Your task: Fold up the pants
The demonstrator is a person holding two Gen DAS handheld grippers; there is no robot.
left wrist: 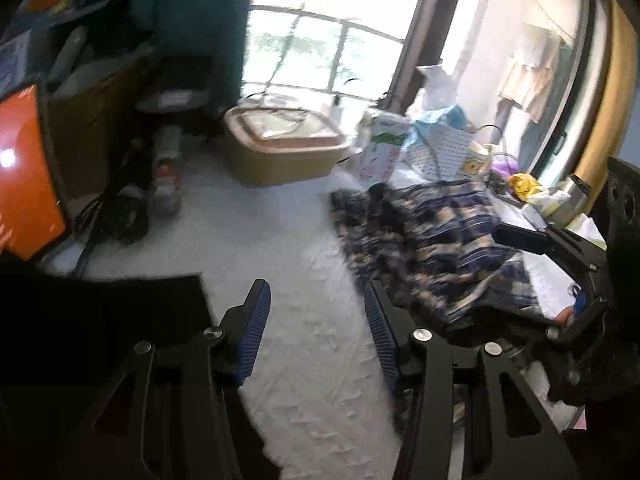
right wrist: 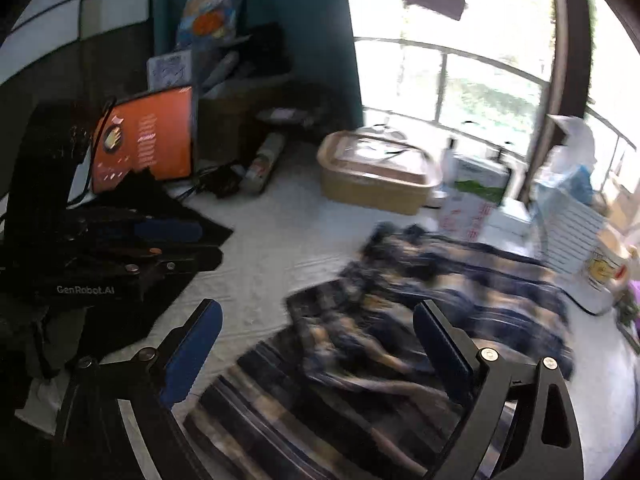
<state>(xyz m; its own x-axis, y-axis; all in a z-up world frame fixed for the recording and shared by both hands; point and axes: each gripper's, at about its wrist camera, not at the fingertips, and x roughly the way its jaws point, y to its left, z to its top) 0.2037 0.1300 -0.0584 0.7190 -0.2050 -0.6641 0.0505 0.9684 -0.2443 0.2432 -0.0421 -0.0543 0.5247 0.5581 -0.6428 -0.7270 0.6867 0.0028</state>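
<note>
Navy and tan plaid pants (left wrist: pixel 432 240) lie crumpled on the white bed sheet (left wrist: pixel 280 240), right of centre in the left wrist view. My left gripper (left wrist: pixel 316 300) is open and empty above bare sheet, just left of the pants. The right gripper also shows at that view's right edge (left wrist: pixel 560 276). In the right wrist view the pants (right wrist: pixel 400 340) spread from centre to the lower edge. My right gripper (right wrist: pixel 316 328) is open and empty directly over them. The left gripper (right wrist: pixel 160 240) shows at the left there.
A tan lidded box (left wrist: pixel 280 148) sits at the back by the window. An orange screen (left wrist: pixel 28 168) stands at the left. Black cloth (right wrist: pixel 152 280) lies at the left. Boxes, bags and a jar (left wrist: pixel 476 160) crowd the right side.
</note>
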